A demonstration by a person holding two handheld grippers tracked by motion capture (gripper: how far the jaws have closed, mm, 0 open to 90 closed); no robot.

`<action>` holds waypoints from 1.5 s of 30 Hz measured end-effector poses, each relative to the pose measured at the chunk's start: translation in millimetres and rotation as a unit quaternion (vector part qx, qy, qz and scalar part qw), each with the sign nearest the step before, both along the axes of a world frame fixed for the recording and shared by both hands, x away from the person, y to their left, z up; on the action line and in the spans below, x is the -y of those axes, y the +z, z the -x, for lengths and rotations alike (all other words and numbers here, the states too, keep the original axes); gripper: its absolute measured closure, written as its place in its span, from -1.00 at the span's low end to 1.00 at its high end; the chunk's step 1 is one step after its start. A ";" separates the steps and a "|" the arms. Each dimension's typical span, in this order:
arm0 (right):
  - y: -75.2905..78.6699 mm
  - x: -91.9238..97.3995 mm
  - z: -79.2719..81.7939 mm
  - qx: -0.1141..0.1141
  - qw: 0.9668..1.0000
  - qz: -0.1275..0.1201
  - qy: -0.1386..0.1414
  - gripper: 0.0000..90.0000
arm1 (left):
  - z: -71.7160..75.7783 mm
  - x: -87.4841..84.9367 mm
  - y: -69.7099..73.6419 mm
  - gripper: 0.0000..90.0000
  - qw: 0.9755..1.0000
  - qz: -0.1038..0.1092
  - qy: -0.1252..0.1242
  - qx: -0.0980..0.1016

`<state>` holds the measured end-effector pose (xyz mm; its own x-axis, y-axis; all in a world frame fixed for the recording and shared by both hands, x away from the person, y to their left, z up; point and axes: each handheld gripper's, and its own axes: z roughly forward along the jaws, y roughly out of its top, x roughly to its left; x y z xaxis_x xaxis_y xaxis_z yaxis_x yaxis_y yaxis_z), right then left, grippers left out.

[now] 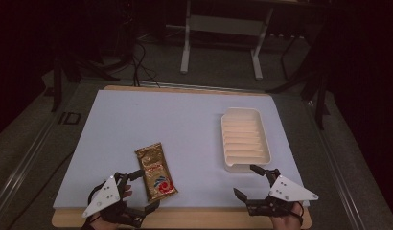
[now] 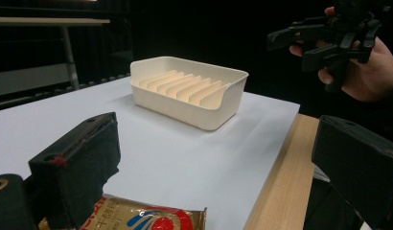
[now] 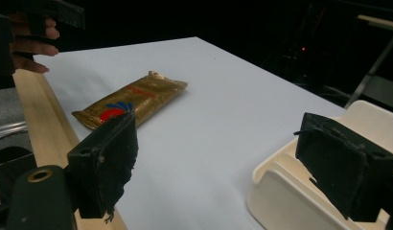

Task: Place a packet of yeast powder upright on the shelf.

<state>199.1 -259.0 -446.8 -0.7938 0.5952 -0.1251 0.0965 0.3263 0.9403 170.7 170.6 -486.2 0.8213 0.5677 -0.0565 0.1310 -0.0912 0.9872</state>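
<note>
Two grippers spread, nothing held: left gripper (image 1: 141, 191) just beside gold packet (image 1: 156, 170), right gripper (image 1: 246, 181) near tray (image 1: 245, 139). Packet's left of tray; pinch it w/ yours squarely.

The gold packet (image 1: 156, 171) lying near the left of the counter (image 1: 185, 124) carries printing around a red, white and blue swirl (red characters above it, too small and blurred to make out). Nothing else bears readable lettering.
</note>
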 end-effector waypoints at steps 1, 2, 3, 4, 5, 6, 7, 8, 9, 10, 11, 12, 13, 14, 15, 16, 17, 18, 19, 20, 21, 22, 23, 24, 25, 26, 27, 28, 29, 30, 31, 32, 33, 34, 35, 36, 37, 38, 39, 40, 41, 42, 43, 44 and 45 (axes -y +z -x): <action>0.6 0.0 -0.1 -0.005 1.000 0.000 0.000 -0.68 | 0.2 0.3 -0.1 -0.92 1.000 -0.002 0.000 0.002; 0.6 0.0 -0.1 -0.005 1.000 0.000 0.000 -0.68 | 0.2 0.3 -0.1 -0.92 1.000 -0.002 0.000 0.002; 1.8 0.6 -0.9 -0.023 1.000 0.003 0.000 -0.68 | 0.8 0.5 -0.1 -0.92 1.000 -0.005 -0.010 0.006; 2.2 0.6 -0.8 -0.026 1.000 0.005 -0.001 -0.68 | 1.0 0.7 0.2 -0.92 1.000 -0.002 -0.013 0.006; 2.8 0.5 -0.6 -0.028 1.000 0.006 0.000 -0.68 | 1.3 1.0 0.7 -0.92 1.000 -0.002 -0.018 0.007; 2.8 0.5 -0.6 -0.028 1.000 0.006 0.000 -0.68 | 1.3 1.0 0.7 -0.92 1.000 -0.002 -0.018 0.007; 3.6 0.2 0.0 -0.029 1.000 0.005 0.003 -0.68 | 1.6 1.6 1.1 -0.92 1.000 -0.007 -0.019 0.008; 5.9 -1.0 1.9 -0.029 1.000 0.006 0.008 -0.69 | 2.0 2.8 1.6 -0.92 1.000 -0.009 -0.025 0.005; 6.4 -1.6 2.6 -0.031 0.999 0.005 0.012 -0.70 | 2.7 3.6 2.1 -0.92 1.000 -0.010 -0.029 0.005; 6.9 -2.6 3.8 -0.028 1.000 0.008 0.013 -0.70 | 2.7 3.6 2.1 -0.92 1.000 -0.010 -0.029 0.005; 7.3 -3.7 4.3 -0.031 0.999 0.008 0.016 -0.71 | 3.3 5.1 3.7 -0.92 0.999 -0.007 -0.038 0.004; 7.3 -3.7 4.3 -0.031 0.999 0.008 0.016 -0.71 | 3.3 5.1 3.7 -0.92 0.999 -0.007 -0.038 0.004; 7.6 -4.3 4.4 -0.033 0.999 0.010 0.020 -0.73 | 4.4 6.6 5.1 -0.92 0.999 -0.006 -0.040 0.004; 8.8 -6.1 5.5 -0.033 0.999 0.009 0.026 -0.73 | 5.1 9.2 7.9 -0.92 0.999 -0.005 -0.052 -0.003; 8.8 -6.1 5.5 -0.033 0.999 0.009 0.026 -0.73 | 5.1 9.2 7.9 -0.92 0.999 -0.005 -0.052 -0.003; 9.6 -6.6 5.9 -0.035 0.999 0.007 0.031 -0.73 | 5.7 10.9 10.4 -0.92 0.998 -0.006 -0.055 -0.009; 11.9 -7.5 7.5 -0.033 0.999 0.003 0.034 -0.74 | 6.3 13.5 14.1 -0.92 0.998 -0.013 -0.055 -0.017; 11.9 -7.5 7.5 -0.033 0.999 0.003 0.034 -0.74 | 6.3 13.5 14.1 -0.90 0.998 -0.013 -0.055 -0.017; 13.7 -8.3 9.0 -0.028 0.999 0.001 0.035 -0.75 | 6.6 15.1 16.2 -0.90 0.998 -0.017 -0.052 -0.024; 14.3 -8.6 9.2 -0.027 0.999 0.001 0.036 -0.76 | 6.2 15.8 17.5 -0.90 0.998 -0.020 -0.052 -0.029; 14.3 -8.6 9.2 -0.027 0.999 0.001 0.036 -0.76 | 5.8 16.5 19.0 -0.90 0.997 -0.022 -0.058 -0.035; 15.2 -9.6 9.7 -0.026 0.999 0.001 0.040 -0.76 | 4.9 16.6 21.3 -0.90 0.996 -0.024 -0.070 -0.040; 15.4 -10.0 9.7 -0.028 0.999 0.002 0.042 -0.77 | 3.1 17.1 26.0 -0.90 0.995 -0.026 -0.082 -0.048; 15.4 -10.0 9.7 -0.028 0.999 0.002 0.042 -0.77 | 3.1 17.1 26.0 -0.90 0.995 -0.026 -0.082 -0.048; 15.0 -11.6 8.6 -0.032 0.998 -0.001 0.050 -0.78 | 2.5 17.1 30.7 -0.90 0.995 -0.031 -0.083 -0.043; 14.7 -12.3 8.5 -0.035 0.998 -0.001 0.053 -0.78 | 2.3 16.8 33.5 -0.90 0.995 -0.033 -0.080 -0.041; 14.7 -12.3 8.5 -0.035 0.998 -0.001 0.053 -0.78 | 2.3 16.8 33.5 -0.90 0.995 -0.033 -0.080 -0.041; 14.5 -13.5 8.6 -0.035 0.998 0.002 0.056 -0.78 | 1.1 15.9 36.6 -0.90 0.996 -0.034 -0.079 -0.039; 14.5 -15.0 9.5 -0.030 0.998 0.005 0.052 -0.78 | 0.0 14.4 39.7 -0.90 0.996 -0.036 -0.074 -0.039; 15.0 -16.2 9.7 -0.031 0.998 0.008 0.056 -0.79 | -1.5 12.9 42.1 -0.90 0.996 -0.037 -0.071 -0.040; 15.3 -17.0 10.6 -0.025 0.998 0.009 0.051 -0.79 | -3.0 11.3 44.3 -0.90 0.996 -0.038 -0.067 -0.039; 16.0 -17.3 11.0 -0.024 0.998 0.007 0.049 -0.79 | -5.1 9.1 47.2 -0.90 0.997 -0.040 -0.061 -0.038; 16.5 -17.5 11.3 -0.026 0.998 0.005 0.052 -0.79 | -6.8 7.8 49.0 -0.90 0.997 -0.041 -0.059 -0.040; 16.8 -17.6 11.6 -0.023 0.999 0.007 0.047 -0.79 | -8.6 6.2 51.5 -0.90 0.997 -0.044 -0.051 -0.037; 16.9 -17.9 11.5 -0.023 0.999 0.007 0.046 -0.79 | -10.2 4.2 54.1 -0.90 0.998 -0.046 -0.042 -0.031; 16.8 -18.5 11.2 -0.027 0.998 0.008 0.050 -0.79 | -12.3 2.4 56.5 -0.90 0.998 -0.046 -0.039 -0.031; 16.7 -19.1 11.4 -0.024 0.999 0.012 0.047 -0.79 | -14.5 0.5 59.0 -0.90 0.998 -0.052 -0.034 -0.031; 16.5 -19.7 11.6 -0.025 0.998 0.011 0.050 -0.79 | -17.2 -1.7 61.3 -0.90 0.998 -0.056 -0.029 -0.029; 16.3 -20.6 11.7 -0.027 0.998 0.012 0.051 -0.79 | -18.6 -3.1 62.8 -0.90 0.998 -0.057 -0.024 -0.028; 16.2 -21.2 12.0 -0.025 0.998 0.012 0.050 -0.79 | -20.7 -4.9 64.2 -0.90 0.998 -0.057 -0.019 -0.028; 16.2 -21.6 12.2 -0.026 0.998 0.012 0.052 -0.79 | -23.1 -6.9 65.6 -0.90 0.998 -0.062 -0.015 -0.027; 16.3 -21.6 12.2 -0.027 0.998 0.011 0.053 -0.79 | -25.7 -8.5 66.5 -0.90 0.997 -0.064 -0.009 -0.029; 16.5 -21.3 12.1 -0.026 0.998 0.009 0.051 -0.79 | -29.4 -11.1 66.9 -0.90 0.998 -0.059 -0.005 -0.031; 16.7 -20.8 12.0 -0.029 0.998 0.006 0.052 -0.79 | -31.6 -12.3 66.9 -0.90 0.998 -0.055 -0.001 -0.034; 16.8 -20.4 11.7 -0.030 0.998 0.005 0.051 -0.79 | -34.6 -13.5 66.5 -0.90 0.998 -0.058 0.003 -0.035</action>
<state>187.3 -238.6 -430.0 -0.8565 0.5098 -0.0807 0.1182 0.3460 0.9308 205.3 184.1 -419.7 0.8140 0.5790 -0.0461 0.1994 -0.2041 0.9584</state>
